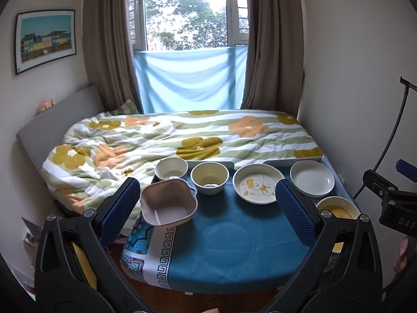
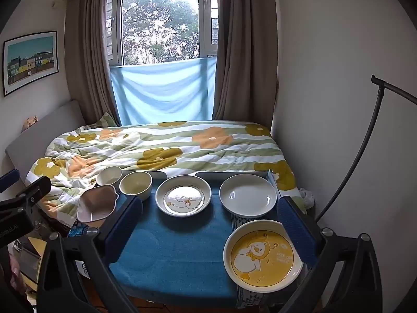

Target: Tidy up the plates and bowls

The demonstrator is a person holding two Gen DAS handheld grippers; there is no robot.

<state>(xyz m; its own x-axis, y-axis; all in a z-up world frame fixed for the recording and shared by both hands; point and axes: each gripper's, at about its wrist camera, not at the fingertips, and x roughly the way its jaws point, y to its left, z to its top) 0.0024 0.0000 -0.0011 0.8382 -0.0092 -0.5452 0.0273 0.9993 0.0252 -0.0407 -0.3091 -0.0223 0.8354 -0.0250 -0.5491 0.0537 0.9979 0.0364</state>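
Left hand-held gripper (image 1: 208, 208) gapes; pink bowl (image 1: 168, 203) seemingly just inside its left finger.

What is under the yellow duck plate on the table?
The yellow duck plate lies partly on a blue cloth and partly on a black-and-white patterned cloth. What lies under these cloths is covered.

- Your left gripper (image 1: 207, 204) hangs above the blue cloth (image 1: 229, 245), its jaws wide apart and holding nothing.
- The pink bowl (image 1: 168, 203) sits at the cloth's left edge.
- Behind it stand two cream bowls (image 1: 171, 168) (image 1: 209, 178), then the duck plate (image 1: 258, 184) and the white plate (image 1: 312, 178).
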